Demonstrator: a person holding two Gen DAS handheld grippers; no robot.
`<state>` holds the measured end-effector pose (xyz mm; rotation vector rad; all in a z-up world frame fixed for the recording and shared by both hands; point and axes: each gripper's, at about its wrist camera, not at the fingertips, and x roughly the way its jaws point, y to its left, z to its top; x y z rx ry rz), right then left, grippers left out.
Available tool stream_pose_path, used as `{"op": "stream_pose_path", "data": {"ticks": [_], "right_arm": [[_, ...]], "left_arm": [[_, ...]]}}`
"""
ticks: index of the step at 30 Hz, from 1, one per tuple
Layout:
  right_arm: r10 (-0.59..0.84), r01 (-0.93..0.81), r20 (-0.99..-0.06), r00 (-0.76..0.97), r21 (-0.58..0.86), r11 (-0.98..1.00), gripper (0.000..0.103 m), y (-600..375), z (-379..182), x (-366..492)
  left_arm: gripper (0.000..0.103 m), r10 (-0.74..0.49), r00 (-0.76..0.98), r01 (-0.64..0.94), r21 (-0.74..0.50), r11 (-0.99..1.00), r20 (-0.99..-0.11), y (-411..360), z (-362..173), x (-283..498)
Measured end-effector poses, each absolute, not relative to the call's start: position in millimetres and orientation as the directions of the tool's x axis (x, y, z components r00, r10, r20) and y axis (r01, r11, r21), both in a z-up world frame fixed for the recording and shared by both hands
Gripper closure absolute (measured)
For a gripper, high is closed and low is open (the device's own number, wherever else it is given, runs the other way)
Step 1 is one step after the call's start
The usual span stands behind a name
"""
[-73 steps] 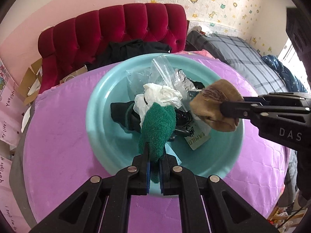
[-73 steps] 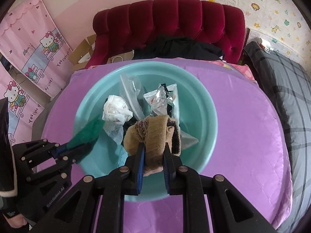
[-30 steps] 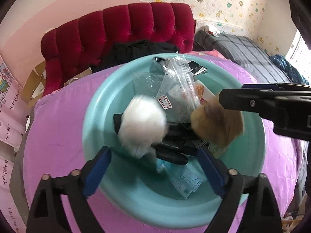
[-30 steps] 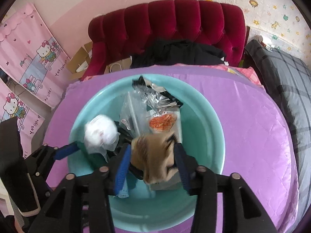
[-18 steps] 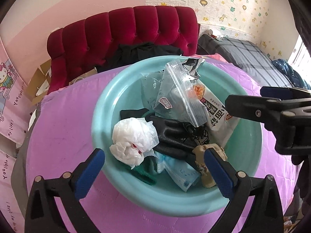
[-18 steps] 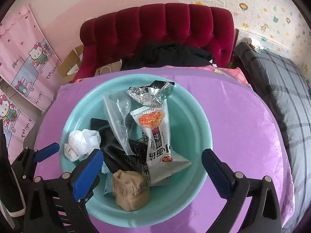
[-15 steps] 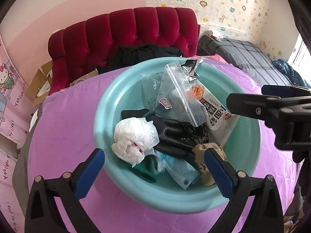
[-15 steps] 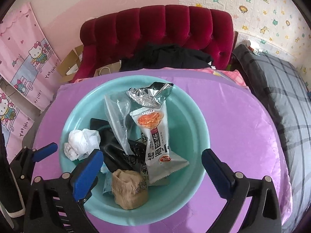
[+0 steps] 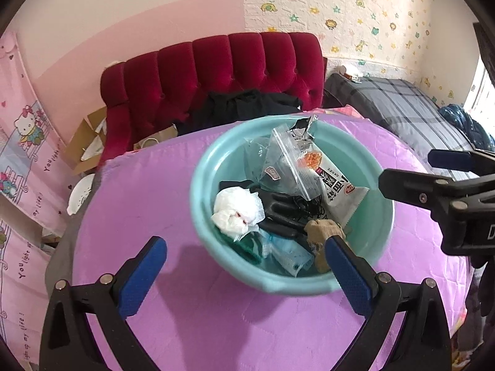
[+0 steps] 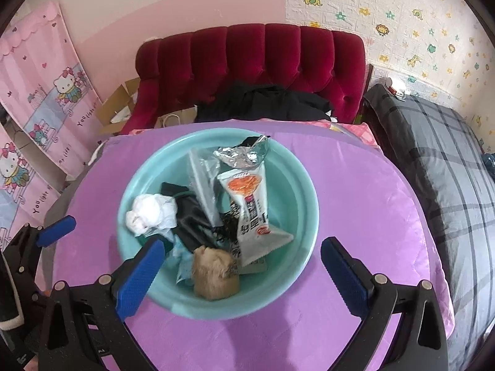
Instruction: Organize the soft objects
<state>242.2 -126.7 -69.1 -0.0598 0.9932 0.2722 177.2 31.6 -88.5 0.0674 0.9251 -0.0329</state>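
A teal basin (image 9: pixel 204 173) (image 10: pixel 306 191) stands on the purple table. In it lie a crumpled white bag (image 9: pixel 236 213) (image 10: pixel 151 213), a tan sock (image 9: pixel 323 235) (image 10: pixel 215 275), a green cloth (image 9: pixel 247 245), a black glove (image 10: pixel 191 222), a light blue mask (image 9: pixel 286 255), clear zip bags (image 9: pixel 278 164) and a white snack packet (image 10: pixel 250 210). My left gripper (image 9: pixel 244 278) is open and empty, in front of the basin's near rim. My right gripper (image 10: pixel 243 273) is open and empty, above the basin's near side. It shows at the right of the left wrist view (image 9: pixel 433 173).
The purple quilted table (image 9: pixel 139 204) (image 10: pixel 365 216) has bare cloth around the basin. Behind it stand a red tufted sofa (image 10: pixel 247 61) with black clothes (image 10: pixel 263 102), a cardboard box (image 9: pixel 89 142) and a grey plaid bed (image 10: pixel 448 160).
Both grippers opened and dropped the green cloth and the tan sock into the basin. Since then both have pulled back and up from the basin.
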Motion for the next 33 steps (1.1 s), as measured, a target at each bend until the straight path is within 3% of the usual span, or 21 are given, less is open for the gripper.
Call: {"op": "stream_pose_path", "data": {"ticks": [21, 33], "right_arm": [[0.227, -0.298, -0.75, 0.621, 0.043, 0.954, 0.0, -128, -44, 122], [0.238, -0.318, -0.726, 0.646, 0.028, 0.948, 0.0, -132, -60, 84]], "left_arm": [[0.0, 0.064, 0.669, 0.016, 0.1, 0.995, -0.74, 15, -74, 76], [0.0, 0.054, 0.668, 0.021, 0.091, 0.996, -0.742, 3, -85, 48]]}}
